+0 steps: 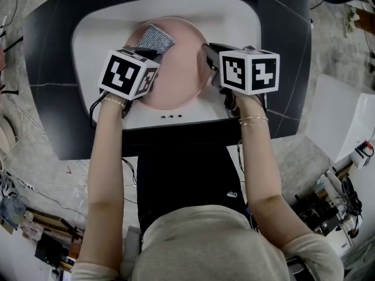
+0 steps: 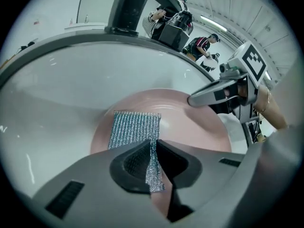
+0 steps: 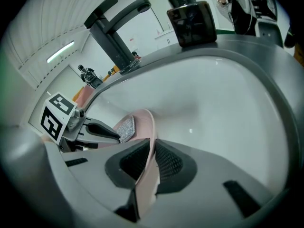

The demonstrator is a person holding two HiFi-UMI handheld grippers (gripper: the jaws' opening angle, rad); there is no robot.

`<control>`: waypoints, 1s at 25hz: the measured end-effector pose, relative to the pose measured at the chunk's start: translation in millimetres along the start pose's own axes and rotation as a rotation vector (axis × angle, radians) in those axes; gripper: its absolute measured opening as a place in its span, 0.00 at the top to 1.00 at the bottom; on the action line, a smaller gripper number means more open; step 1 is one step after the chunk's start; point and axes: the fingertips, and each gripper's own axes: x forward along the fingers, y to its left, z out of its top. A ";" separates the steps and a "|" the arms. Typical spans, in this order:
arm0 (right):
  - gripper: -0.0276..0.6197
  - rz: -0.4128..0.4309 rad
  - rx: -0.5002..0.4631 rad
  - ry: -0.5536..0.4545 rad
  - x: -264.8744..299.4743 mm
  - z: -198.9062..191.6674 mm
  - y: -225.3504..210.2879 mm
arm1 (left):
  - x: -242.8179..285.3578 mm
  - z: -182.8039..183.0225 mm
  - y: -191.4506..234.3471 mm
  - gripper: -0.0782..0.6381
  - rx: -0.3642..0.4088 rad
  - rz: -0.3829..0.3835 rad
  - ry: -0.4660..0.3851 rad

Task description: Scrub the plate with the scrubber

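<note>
Sink (image 1: pixel 96 31): white basin in dark counter (image 1: pixel 47 110).
Faucet (image 3: pixel 116 30): dark, 12 o'clock rim.
Soap dispenser (image 3: pixel 190 20): dark, 2 o'clock from faucet.

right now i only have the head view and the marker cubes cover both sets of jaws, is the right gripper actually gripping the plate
Observer: Yes. In the right gripper view the right gripper is shut on the plate, whose rim runs between its jaws.
Operator: and the left, does it have the scrubber
Observer: Yes. In the left gripper view the left gripper is shut on one edge of the scrubber, and the rest of it is spread over the plate's face.
</note>
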 end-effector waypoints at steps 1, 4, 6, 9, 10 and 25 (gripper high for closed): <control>0.89 0.002 0.001 -0.001 -0.1 0.2 0.3 | -2.4 -5.2 2.1 0.81 -0.001 0.009 0.009; 0.89 0.006 0.003 -0.009 -1.5 2.2 1.9 | -10.1 -21.5 0.6 0.81 0.023 0.031 0.055; 0.89 0.007 0.002 -0.015 -1.9 3.8 3.2 | -13.6 -30.3 -4.1 0.81 0.060 0.040 0.082; 0.89 0.003 -0.003 -0.017 -1.4 6.2 3.6 | -15.2 -37.4 -12.8 0.81 0.111 0.023 0.102; 0.89 0.001 -0.003 -0.018 -1.7 6.7 3.3 | -15.7 -39.3 -17.7 0.81 0.121 0.002 0.108; 0.90 -0.016 0.000 -0.047 -3.7 9.2 2.5 | -11.9 -34.3 -105.0 0.81 0.175 -0.291 0.091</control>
